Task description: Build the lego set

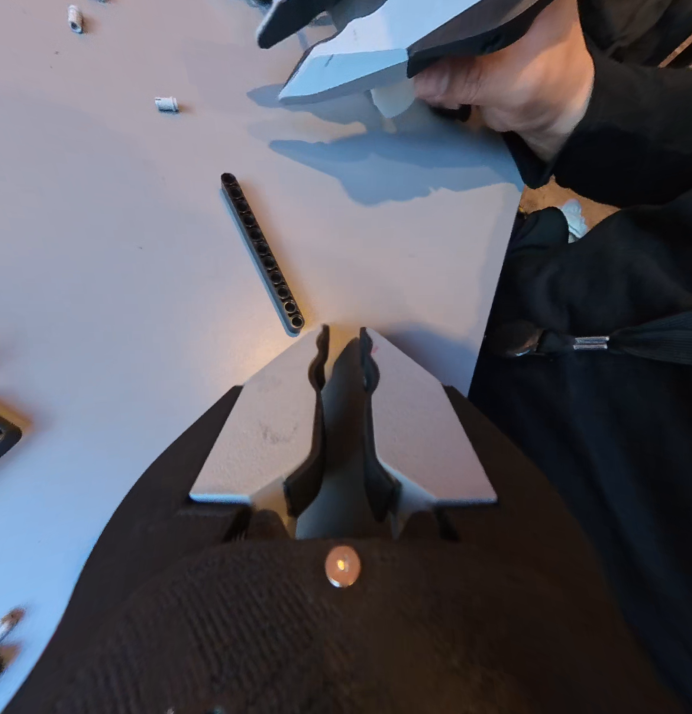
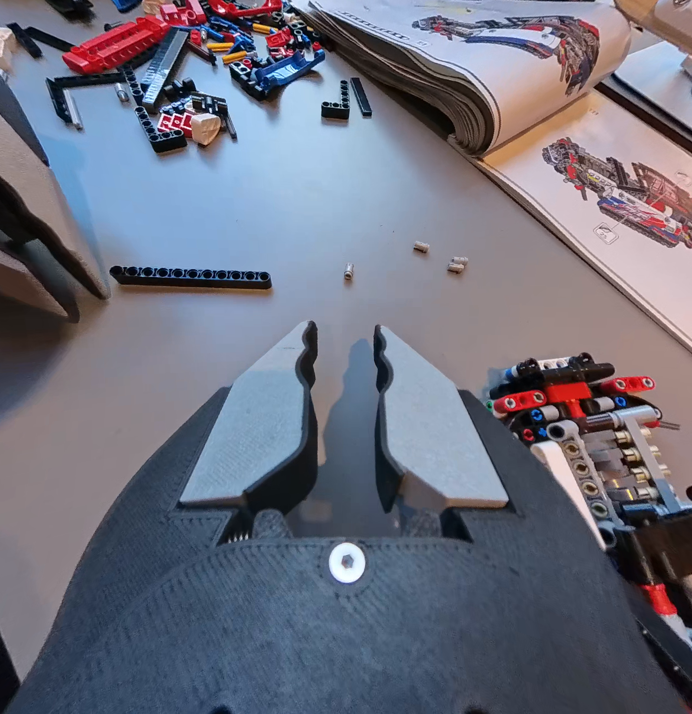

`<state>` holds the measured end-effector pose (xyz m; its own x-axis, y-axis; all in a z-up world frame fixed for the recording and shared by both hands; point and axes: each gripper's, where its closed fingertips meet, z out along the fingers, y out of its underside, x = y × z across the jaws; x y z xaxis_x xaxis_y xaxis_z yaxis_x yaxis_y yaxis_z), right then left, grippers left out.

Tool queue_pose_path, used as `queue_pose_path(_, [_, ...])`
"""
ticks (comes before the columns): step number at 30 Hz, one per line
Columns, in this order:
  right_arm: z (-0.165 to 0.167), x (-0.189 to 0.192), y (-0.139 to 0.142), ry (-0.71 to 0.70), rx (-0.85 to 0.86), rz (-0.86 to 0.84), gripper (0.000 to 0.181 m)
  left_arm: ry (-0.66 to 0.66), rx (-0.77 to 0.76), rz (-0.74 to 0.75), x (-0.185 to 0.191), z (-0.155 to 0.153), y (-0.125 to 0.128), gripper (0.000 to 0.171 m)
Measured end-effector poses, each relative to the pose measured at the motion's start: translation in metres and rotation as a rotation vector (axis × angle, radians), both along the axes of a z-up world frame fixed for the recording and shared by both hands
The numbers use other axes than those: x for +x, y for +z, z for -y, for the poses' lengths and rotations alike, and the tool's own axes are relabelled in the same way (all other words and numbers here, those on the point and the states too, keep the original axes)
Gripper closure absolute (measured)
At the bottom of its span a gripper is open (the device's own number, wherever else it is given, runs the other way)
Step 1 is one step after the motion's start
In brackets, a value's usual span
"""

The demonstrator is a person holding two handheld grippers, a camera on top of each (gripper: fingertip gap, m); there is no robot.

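A long black beam with a row of holes (image 1: pixel 262 253) lies flat on the grey table, just ahead and left of my left gripper (image 1: pixel 343 333), which is open by a narrow gap and empty. The same beam (image 2: pixel 190 277) lies ahead and left of my right gripper (image 2: pixel 345 328), which is open and empty. Several small grey connector pins (image 2: pixel 421 247) lie ahead and right of the right gripper; two show in the left wrist view (image 1: pixel 166 104). A part-built model (image 2: pixel 580 421) of black, red, white and grey pieces stands at the right gripper's right side.
A heap of loose red, blue and black pieces (image 2: pixel 205 58) lies at the far left. An open instruction booklet (image 2: pixel 568 127) lies at the far right. The other gripper (image 2: pixel 24 216) intrudes at the left edge. A hand (image 1: pixel 502 89) holds the other gripper near the table edge (image 1: pixel 495 293). The grippers' ends are close to 15 cm from one another.
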<state>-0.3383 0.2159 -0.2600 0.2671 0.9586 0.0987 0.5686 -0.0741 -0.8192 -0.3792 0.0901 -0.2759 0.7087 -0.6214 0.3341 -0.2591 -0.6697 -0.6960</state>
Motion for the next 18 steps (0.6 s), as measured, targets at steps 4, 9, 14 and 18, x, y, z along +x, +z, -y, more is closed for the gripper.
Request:
queue_pose_path(4, [-0.003,-0.001,-0.004,-0.017,-0.01,0.021,0.158,0.06,0.007,0.006,-0.008,-0.004,0.002,0.15])
queue_pose_path(9, [-0.007,-0.015,-0.007,-0.003,0.01,0.053,0.158,0.113,0.017,0.003,-0.014,-0.007,0.003,0.142])
queue_pose_path(14, [-0.014,-0.035,-0.009,0.014,0.018,0.07,0.158,0.13,0.036,-0.043,-0.018,-0.01,0.001,0.147])
queue_pose_path(18, [-0.019,-0.046,-0.015,0.02,0.015,0.108,0.158,0.146,0.056,-0.082,-0.025,-0.011,0.0,0.149])
